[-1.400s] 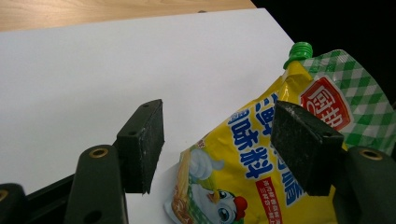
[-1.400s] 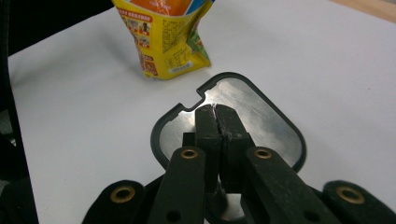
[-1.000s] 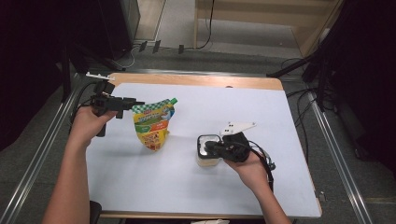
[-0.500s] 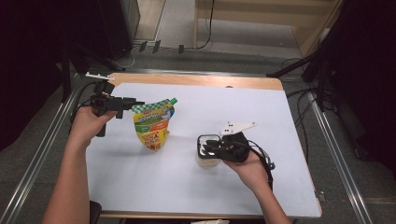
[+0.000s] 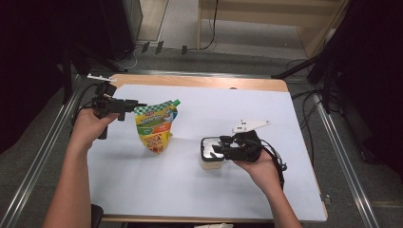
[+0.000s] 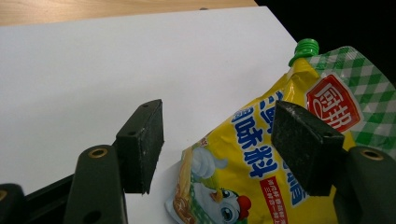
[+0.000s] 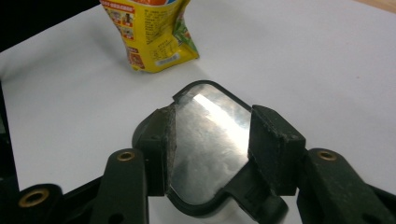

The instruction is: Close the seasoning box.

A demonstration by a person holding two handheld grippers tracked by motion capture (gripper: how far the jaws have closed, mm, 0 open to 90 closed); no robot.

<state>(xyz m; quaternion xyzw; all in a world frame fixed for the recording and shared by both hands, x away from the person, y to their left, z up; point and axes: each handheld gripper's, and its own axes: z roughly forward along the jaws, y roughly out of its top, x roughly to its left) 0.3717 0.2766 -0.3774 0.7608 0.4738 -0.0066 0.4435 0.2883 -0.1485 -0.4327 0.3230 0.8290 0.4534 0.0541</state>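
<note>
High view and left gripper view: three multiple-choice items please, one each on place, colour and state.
1. In the high view, where is the yellow pouch relative to the lidded tub?
A. left of it
B. right of it
C. on top of it

2. What colour is the pouch's cap?
A. red
B. green
C. white

3. How is the left claw?
A. open
B. shut on the cap
C. shut on the tub

1 A: bare table separates them, with the pouch to the left.
2 B: the screw cap is bright green.
3 A: its pads stand wide apart.
</note>
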